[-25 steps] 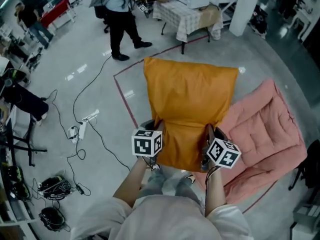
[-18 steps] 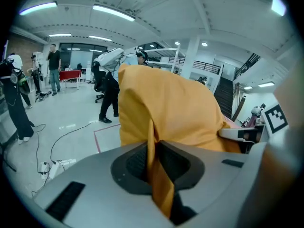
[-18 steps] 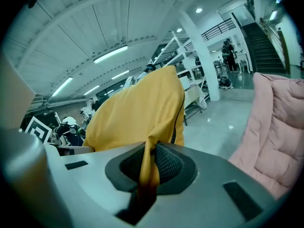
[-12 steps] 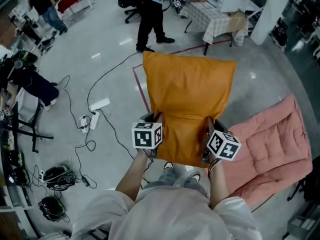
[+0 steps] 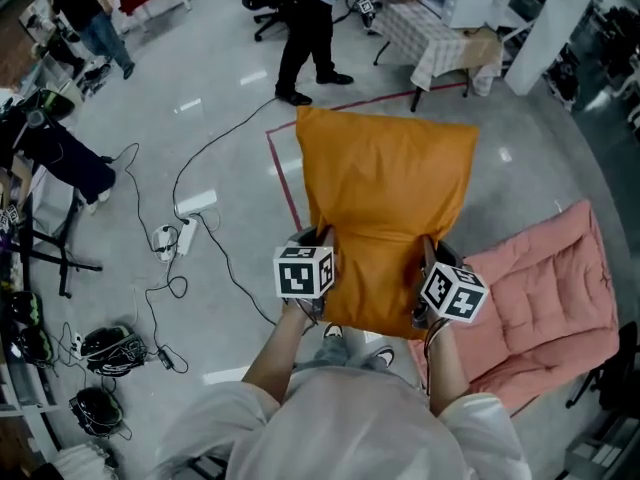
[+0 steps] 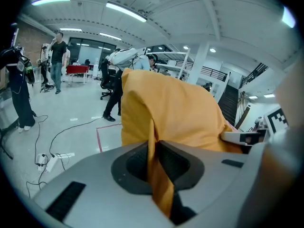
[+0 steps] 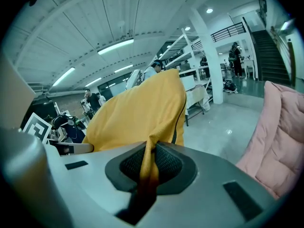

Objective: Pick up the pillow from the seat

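pillow (image 5: 385,203) between left tool (image 6: 154,161) and right tool (image 7: 149,164) | seat (image 5: 545,298) right of pillow — power strip (image 5: 186,236) left

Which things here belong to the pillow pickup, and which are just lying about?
Job: orange pillow, clamped by left gripper and right gripper; pink seat.
Lying about: power strip with cables, cloth-covered table, black gear on floor.

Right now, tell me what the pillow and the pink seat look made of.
Pillow: mustard woven cloth, matte, probably soft-filled; it creases and pinches to a thin fold in the left tongs. Seat: pink quilted fabric, matte, likely padded; stitched lines divide it into puffy panels.
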A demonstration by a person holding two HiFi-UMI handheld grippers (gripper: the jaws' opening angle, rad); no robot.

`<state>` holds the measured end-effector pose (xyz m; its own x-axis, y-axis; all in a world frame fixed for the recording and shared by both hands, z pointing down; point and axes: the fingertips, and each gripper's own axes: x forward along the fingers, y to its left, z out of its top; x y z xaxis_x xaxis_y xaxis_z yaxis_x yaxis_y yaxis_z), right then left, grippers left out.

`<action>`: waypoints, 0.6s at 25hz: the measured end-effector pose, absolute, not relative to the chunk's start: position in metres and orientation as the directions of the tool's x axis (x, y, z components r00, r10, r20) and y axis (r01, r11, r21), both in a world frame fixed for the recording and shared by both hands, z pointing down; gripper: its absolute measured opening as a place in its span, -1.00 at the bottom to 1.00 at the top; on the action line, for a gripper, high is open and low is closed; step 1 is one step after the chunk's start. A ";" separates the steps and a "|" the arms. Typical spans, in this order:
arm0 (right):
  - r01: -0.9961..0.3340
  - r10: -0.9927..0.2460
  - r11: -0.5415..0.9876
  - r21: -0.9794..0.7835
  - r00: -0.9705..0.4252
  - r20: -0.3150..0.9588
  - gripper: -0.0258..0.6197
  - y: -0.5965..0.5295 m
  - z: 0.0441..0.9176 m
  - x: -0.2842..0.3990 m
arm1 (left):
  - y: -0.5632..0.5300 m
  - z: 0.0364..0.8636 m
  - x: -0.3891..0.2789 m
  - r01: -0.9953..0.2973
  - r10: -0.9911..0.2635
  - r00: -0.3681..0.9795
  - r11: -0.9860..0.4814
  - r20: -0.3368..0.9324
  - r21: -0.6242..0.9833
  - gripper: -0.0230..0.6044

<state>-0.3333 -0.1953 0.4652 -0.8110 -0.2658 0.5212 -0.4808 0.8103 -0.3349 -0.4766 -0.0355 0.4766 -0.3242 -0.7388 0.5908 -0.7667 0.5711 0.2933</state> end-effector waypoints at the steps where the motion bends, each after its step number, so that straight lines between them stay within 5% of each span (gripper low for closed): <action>1: -0.481 -0.268 0.811 -0.332 -0.811 0.520 -0.78 -0.195 0.465 -0.333 | -0.036 0.476 -0.477 -0.768 -0.738 -0.324 0.571 0.592 0.292 -0.78; 15: -0.513 -0.326 0.800 -0.312 -0.807 0.492 -0.80 -0.205 0.465 -0.313 | -0.049 0.473 -0.462 -0.791 -0.741 -0.308 0.548 0.596 0.272 -0.78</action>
<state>-0.3132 -0.2046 0.4646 -0.8074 -0.3258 0.4919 -0.5127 0.8000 -0.3117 -0.4622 -0.0486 0.4732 -0.3084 -0.7411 0.5963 -0.7914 0.5478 0.2715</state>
